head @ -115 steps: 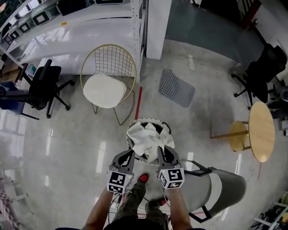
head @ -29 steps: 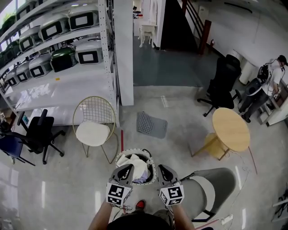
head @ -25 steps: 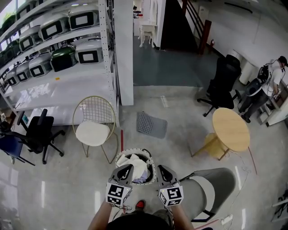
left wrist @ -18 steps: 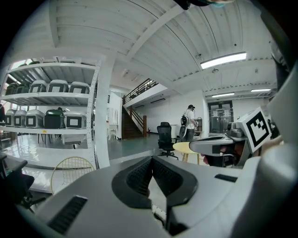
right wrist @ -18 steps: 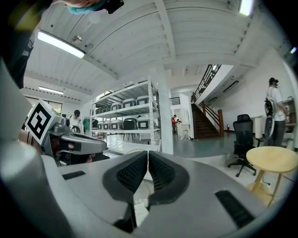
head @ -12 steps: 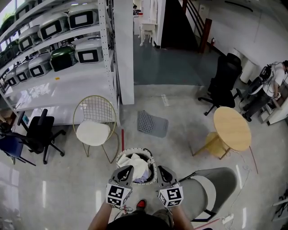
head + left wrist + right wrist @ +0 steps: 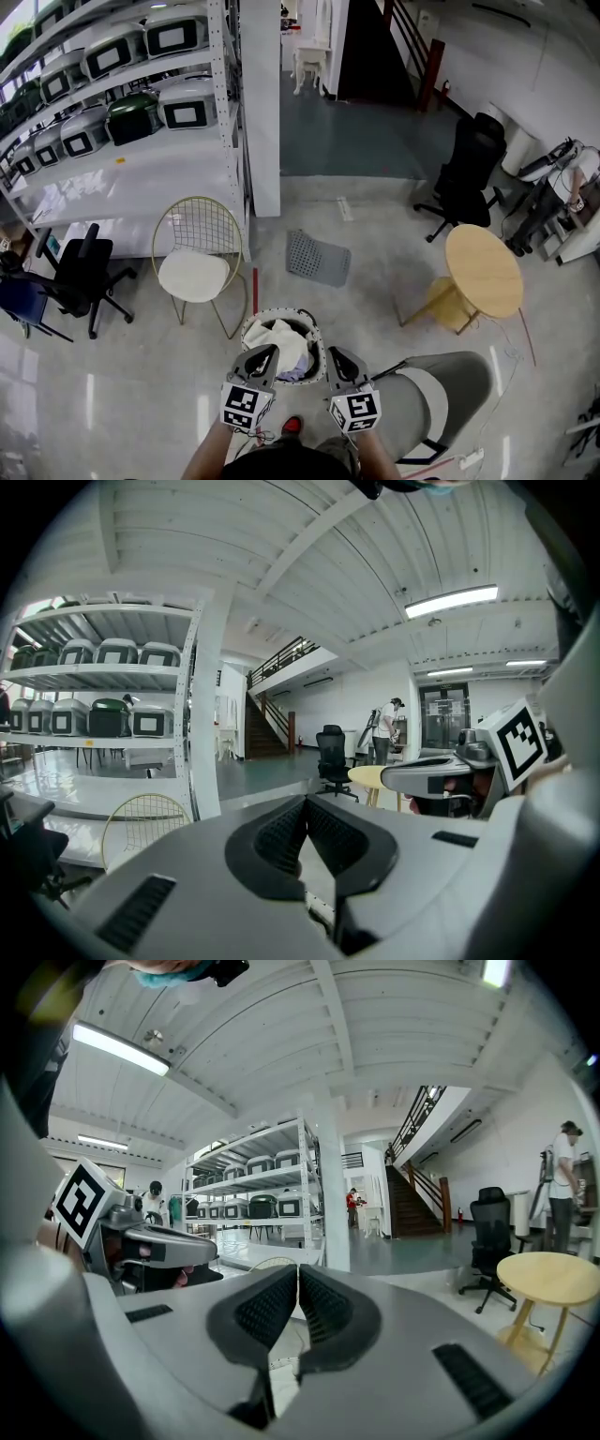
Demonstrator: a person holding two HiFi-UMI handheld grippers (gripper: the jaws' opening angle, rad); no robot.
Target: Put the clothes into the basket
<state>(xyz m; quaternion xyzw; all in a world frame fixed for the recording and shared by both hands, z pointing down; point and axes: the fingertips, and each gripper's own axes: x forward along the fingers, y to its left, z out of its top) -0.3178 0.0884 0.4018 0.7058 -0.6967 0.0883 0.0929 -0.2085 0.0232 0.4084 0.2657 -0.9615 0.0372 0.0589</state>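
Standing by, I note the following, from the bulkiest item down. The shelving rack (image 7: 141, 103) along the far left and the grey upholstered chair (image 7: 441, 394) beside the person's right arm carry no garments that I can see. Nor do the round wooden table (image 7: 483, 270) or the gold wire chair (image 7: 197, 253).

The laundry basket (image 7: 302, 315) stands on the floor directly in front of the person's feet. The clothes (image 7: 279, 339) lie inside it, a white piece on top and a paler lilac edge showing at the near side.

The left gripper (image 7: 262, 355) and right gripper (image 7: 338, 359) hang side by side over the basket's near rim. Each is clenched, pads together, with nothing between them.

Assessment: loading appears complete or nearly so. To finish well, confirm no fold drapes over the rim. If one does, part the jaws first, pinch the overhang close to the rim, and lift it inward rather than dragging, since the light basket may tip.
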